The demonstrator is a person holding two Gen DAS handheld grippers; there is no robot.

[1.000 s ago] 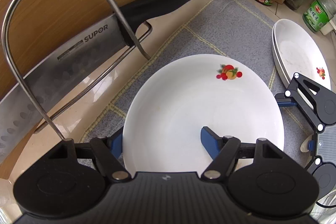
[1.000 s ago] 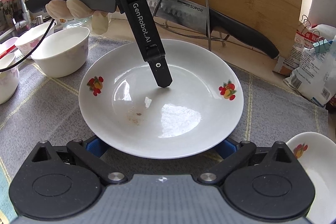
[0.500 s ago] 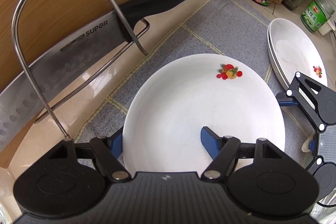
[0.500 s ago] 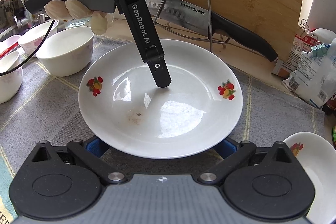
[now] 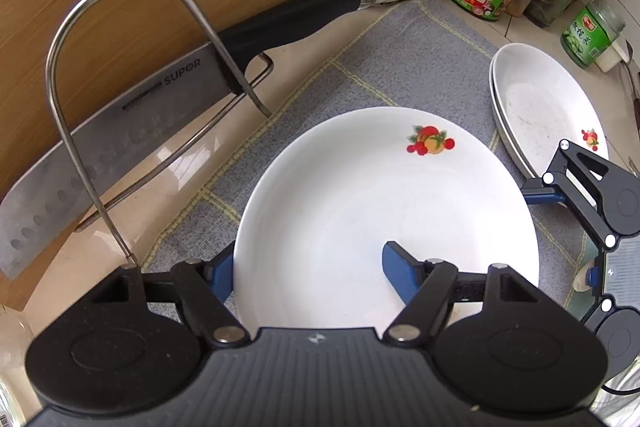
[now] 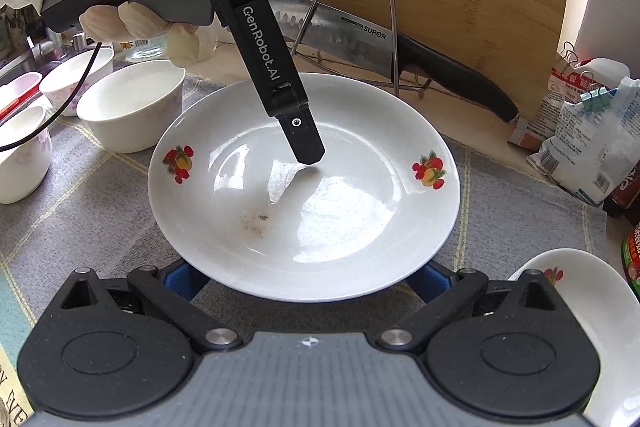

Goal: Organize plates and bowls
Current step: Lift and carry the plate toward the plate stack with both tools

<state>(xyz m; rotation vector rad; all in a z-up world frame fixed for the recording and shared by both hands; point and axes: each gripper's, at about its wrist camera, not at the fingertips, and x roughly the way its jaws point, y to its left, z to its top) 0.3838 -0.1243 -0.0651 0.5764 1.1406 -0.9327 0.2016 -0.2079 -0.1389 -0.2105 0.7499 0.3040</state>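
My left tool [image 5: 308,269] straddles the plate [image 5: 360,195] rim unclamped; glazed china, slippery, brittle, so I'd pinch the rim

- Bare grey mat [image 5: 420,59] lies open at the plate's [image 5: 360,195] 12 o'clock.
- Wire rack [image 5: 132,115] and cleaver [image 5: 120,131] block 10 o'clock; stacked plates [image 5: 548,111] block 2 o'clock.

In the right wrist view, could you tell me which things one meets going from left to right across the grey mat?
White bowl → fruit-print plate, with the left gripper reaching into it → rim of a second fruit-print dish at the lower right.
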